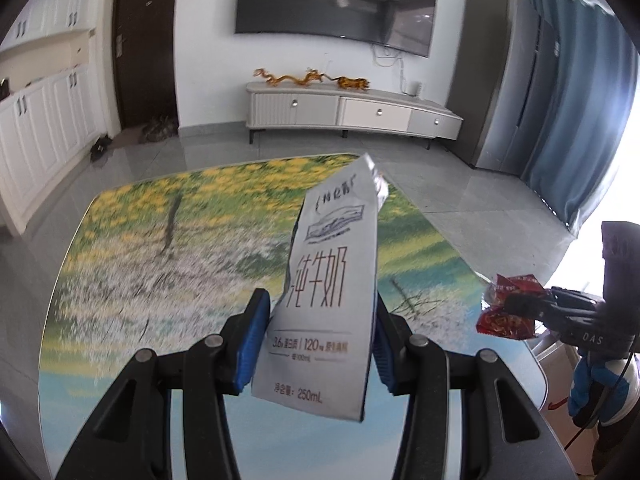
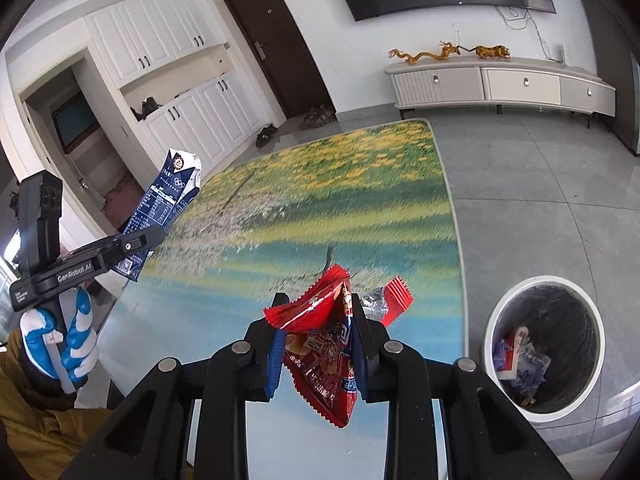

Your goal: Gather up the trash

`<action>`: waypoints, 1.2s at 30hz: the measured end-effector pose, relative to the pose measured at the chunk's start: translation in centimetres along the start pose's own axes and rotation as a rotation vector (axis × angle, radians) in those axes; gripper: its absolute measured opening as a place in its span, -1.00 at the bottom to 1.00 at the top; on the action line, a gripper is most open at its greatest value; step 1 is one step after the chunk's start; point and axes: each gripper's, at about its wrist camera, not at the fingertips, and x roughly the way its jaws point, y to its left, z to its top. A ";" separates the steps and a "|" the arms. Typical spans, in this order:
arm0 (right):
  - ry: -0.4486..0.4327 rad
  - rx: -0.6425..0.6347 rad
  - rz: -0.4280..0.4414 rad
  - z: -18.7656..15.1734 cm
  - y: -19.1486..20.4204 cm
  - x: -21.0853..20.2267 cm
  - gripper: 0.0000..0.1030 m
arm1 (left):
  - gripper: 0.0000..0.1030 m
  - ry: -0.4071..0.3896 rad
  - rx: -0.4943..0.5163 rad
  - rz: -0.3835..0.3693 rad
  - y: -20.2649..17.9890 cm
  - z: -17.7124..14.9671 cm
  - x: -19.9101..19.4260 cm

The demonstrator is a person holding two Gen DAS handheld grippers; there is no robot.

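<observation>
My left gripper (image 1: pixel 318 336) is shut on a crumpled white-and-blue milk carton (image 1: pixel 332 288) and holds it upright above the picture-printed table (image 1: pixel 160 260). The carton (image 2: pixel 164 208) and that gripper (image 2: pixel 140 244) also show at the left of the right wrist view. My right gripper (image 2: pixel 318 340) is shut on a red snack wrapper (image 2: pixel 324 356) above the table's near edge. The wrapper (image 1: pixel 506 312) also shows at the right of the left wrist view. A white trash bin (image 2: pixel 544 344) with a black liner and some trash inside stands on the floor to the right of the table.
The table (image 2: pixel 360 200) has a glossy landscape print. Grey tiled floor (image 2: pixel 540 184) surrounds it. A white TV cabinet (image 2: pixel 500 84) stands at the far wall under a television. White cupboards (image 2: pixel 192 92) and a dark door (image 2: pixel 276 40) are at the left.
</observation>
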 end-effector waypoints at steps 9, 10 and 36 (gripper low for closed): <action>-0.063 0.071 -0.055 0.7 -3.6 -1.5 -0.49 | -0.48 0.016 0.086 -0.070 -5.1 2.4 2.8; -0.070 0.088 -0.065 0.6 -4.4 -1.7 -0.49 | -0.50 0.024 0.093 -0.078 -5.5 2.4 3.3; -0.132 0.219 -0.082 -1.8 -9.5 -3.9 -0.49 | 0.19 0.306 0.012 -0.031 -2.8 -4.4 6.0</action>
